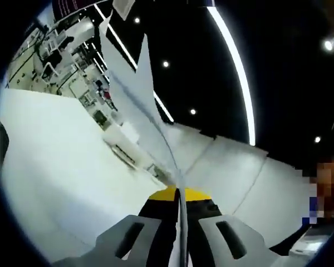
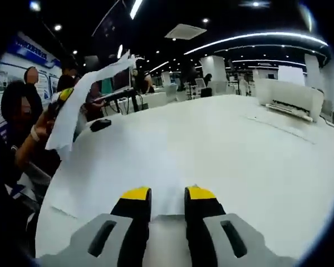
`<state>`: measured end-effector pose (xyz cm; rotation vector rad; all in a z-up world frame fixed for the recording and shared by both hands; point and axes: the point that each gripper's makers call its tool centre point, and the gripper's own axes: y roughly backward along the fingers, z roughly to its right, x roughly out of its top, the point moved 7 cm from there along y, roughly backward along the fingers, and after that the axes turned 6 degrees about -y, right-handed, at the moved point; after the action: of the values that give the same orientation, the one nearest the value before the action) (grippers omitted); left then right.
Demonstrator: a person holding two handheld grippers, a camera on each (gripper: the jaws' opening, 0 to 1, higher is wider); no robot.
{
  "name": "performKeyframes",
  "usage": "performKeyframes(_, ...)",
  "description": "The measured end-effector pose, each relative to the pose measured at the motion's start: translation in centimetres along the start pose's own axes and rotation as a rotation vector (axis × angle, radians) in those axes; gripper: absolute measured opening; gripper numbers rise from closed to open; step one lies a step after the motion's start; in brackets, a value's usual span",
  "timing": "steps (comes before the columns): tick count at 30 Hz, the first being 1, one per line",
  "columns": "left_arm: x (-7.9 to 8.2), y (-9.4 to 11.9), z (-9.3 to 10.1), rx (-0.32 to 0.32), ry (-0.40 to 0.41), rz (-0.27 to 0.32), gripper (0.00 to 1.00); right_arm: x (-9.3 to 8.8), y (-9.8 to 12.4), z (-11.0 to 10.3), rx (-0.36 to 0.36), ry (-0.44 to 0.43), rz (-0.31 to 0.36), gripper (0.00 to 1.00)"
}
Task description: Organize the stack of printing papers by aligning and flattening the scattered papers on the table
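My left gripper (image 1: pixel 178 194) is shut on a bunch of white printing papers (image 1: pixel 134 94), which I see edge-on rising from between the yellow tips. From the right gripper view, that left gripper (image 2: pixel 64 95) is raised at the left above the table edge, and the held papers (image 2: pixel 80 108) hang and curl from it. My right gripper (image 2: pixel 168 194) sits low over the white table (image 2: pixel 256 150) with its jaws a little apart. A flat sheet (image 2: pixel 156 161) lies on the table under and ahead of them.
A white printer (image 2: pixel 289 97) stands at the table's far right. A small black object (image 2: pixel 100 124) lies near the far left edge. People (image 2: pixel 16 111) stand close by on the left, and desks and chairs fill the room behind.
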<state>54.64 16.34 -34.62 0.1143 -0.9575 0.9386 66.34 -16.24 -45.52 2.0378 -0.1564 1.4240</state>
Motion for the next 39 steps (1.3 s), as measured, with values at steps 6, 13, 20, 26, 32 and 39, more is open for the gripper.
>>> performKeyframes(6,-1.2,-0.6,0.1,-0.034,0.098,0.017,0.06,-0.2,0.4,-0.2,-0.055,0.065,-0.02,0.08)
performKeyframes(13,-3.2,-2.3,0.2,-0.051,0.118,-0.009,0.06,-0.3,1.7,0.5,-0.06,-0.016,0.021,0.0)
performKeyframes(20,-8.6,-4.8,-0.2,-0.061,0.238,-0.114,0.06,2.3,9.5,3.9,-0.273,0.012,0.116,0.0)
performKeyframes(26,-12.7,-6.2,-1.0,-0.042,0.349,-0.193,0.06,5.2,18.6,5.3,-0.484,0.106,0.233,0.0)
performKeyframes(32,-13.7,-6.0,-1.2,0.0,0.328,-0.262,0.06,8.0,22.7,5.0,-0.564,0.169,0.303,0.0)
performKeyframes(39,-14.3,-6.0,-1.6,0.043,0.311,-0.305,0.07,9.6,20.8,0.9,-0.507,0.259,0.335,0.0)
